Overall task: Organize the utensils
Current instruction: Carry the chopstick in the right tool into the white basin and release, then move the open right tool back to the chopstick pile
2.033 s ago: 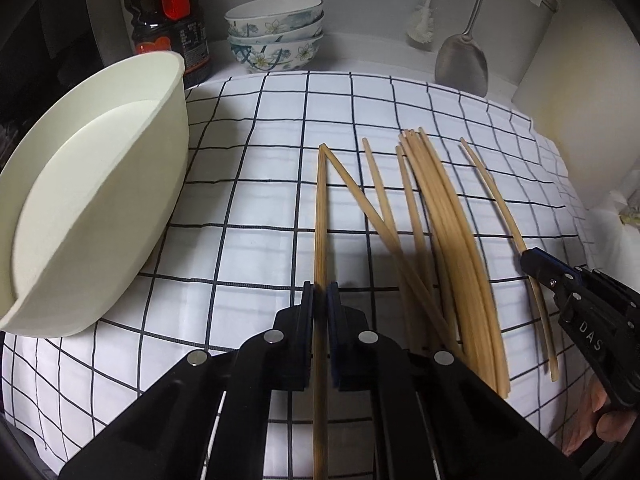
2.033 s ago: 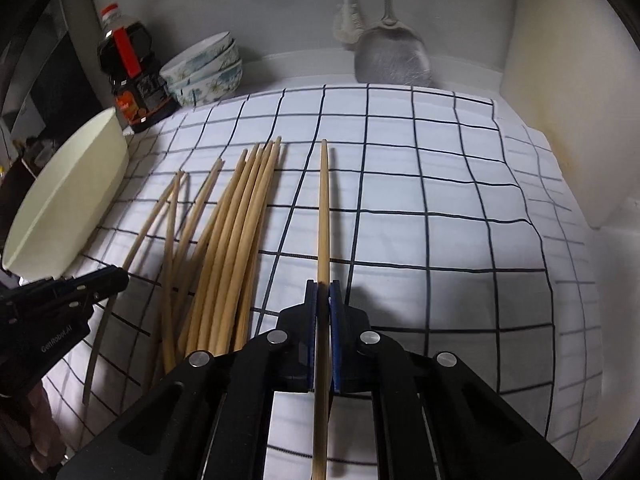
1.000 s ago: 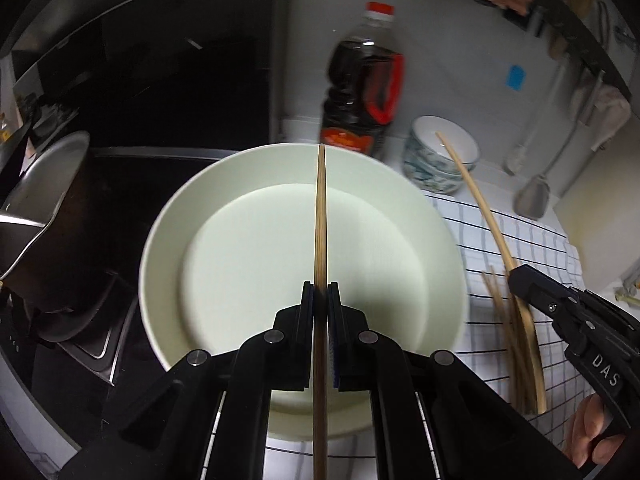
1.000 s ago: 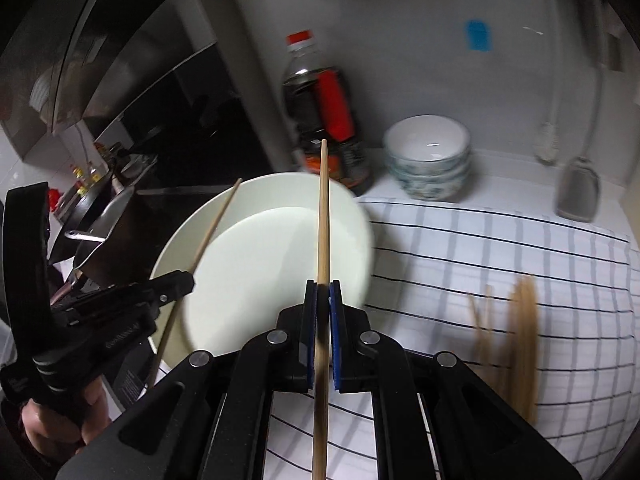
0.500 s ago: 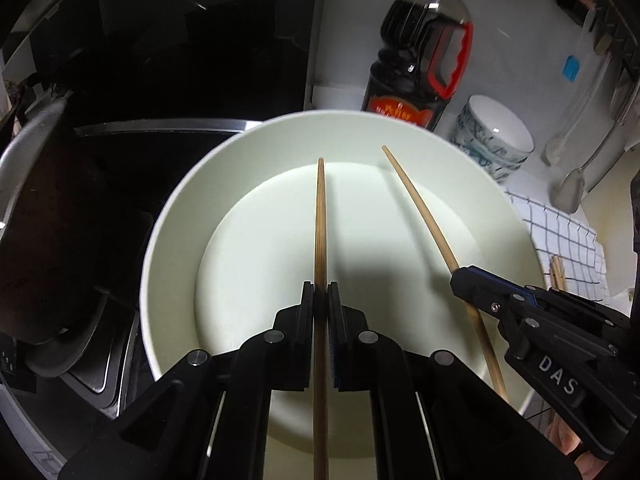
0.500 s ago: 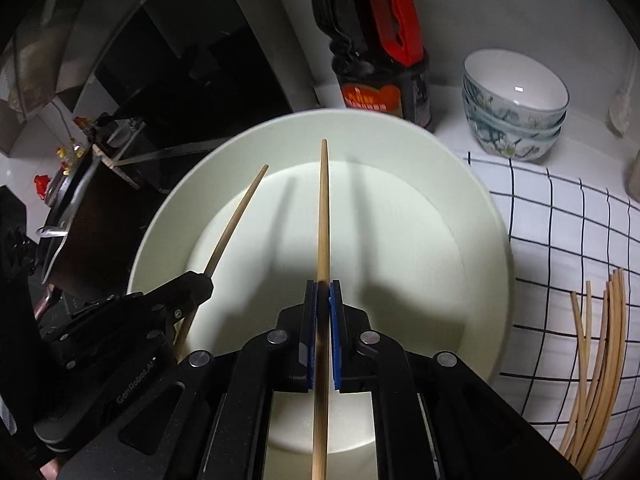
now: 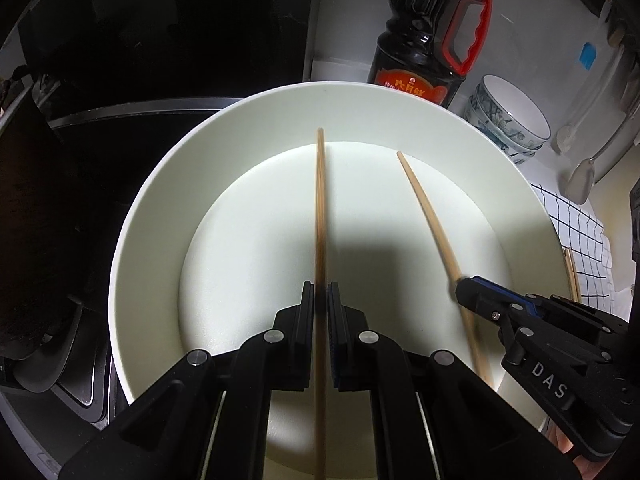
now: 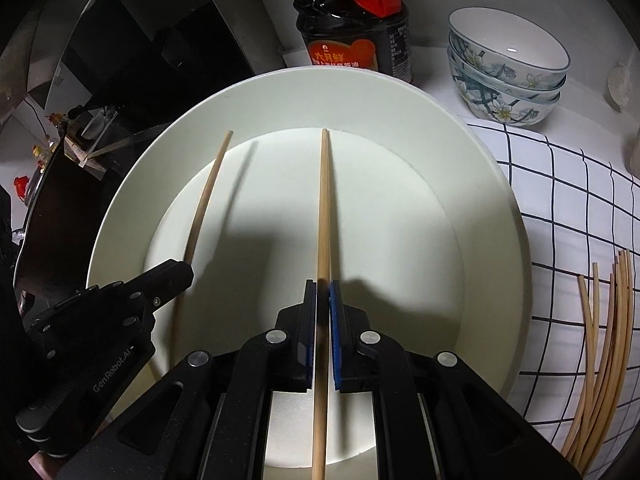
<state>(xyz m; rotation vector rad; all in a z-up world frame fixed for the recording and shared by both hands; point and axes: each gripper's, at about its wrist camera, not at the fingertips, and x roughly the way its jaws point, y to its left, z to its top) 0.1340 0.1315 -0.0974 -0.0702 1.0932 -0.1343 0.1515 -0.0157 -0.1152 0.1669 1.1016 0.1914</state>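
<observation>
A large cream bowl point(image 7: 152, 208) fills both views point(image 8: 500, 184). My left gripper point(image 7: 320, 300) holds one bamboo chopstick point(image 7: 320, 208) between its jaws, which look slightly parted; the stick is blurred over the bowl. My right gripper point(image 8: 323, 298), also slightly parted, has another chopstick point(image 8: 325, 208) between its jaws, over the bowl. Each gripper shows in the other's view: the right gripper point(image 7: 466, 292) with its stick point(image 7: 428, 212), the left gripper point(image 8: 180, 272) with its stick point(image 8: 204, 204). Several loose chopsticks point(image 8: 608, 340) lie on the checked cloth.
A dark soy sauce bottle point(image 7: 428, 40) stands behind the bowl. Stacked floral bowls point(image 8: 508, 68) sit to its right. A white checked cloth point(image 8: 560, 184) covers the counter on the right. A dark stovetop and pan point(image 7: 36, 216) lie left. A spatula point(image 7: 580, 180) hangs at far right.
Both grippers carried their chopsticks from the cloth to over the cream bowl and have come lower. Their jaws now look a little wider and the left stick is blurred.
</observation>
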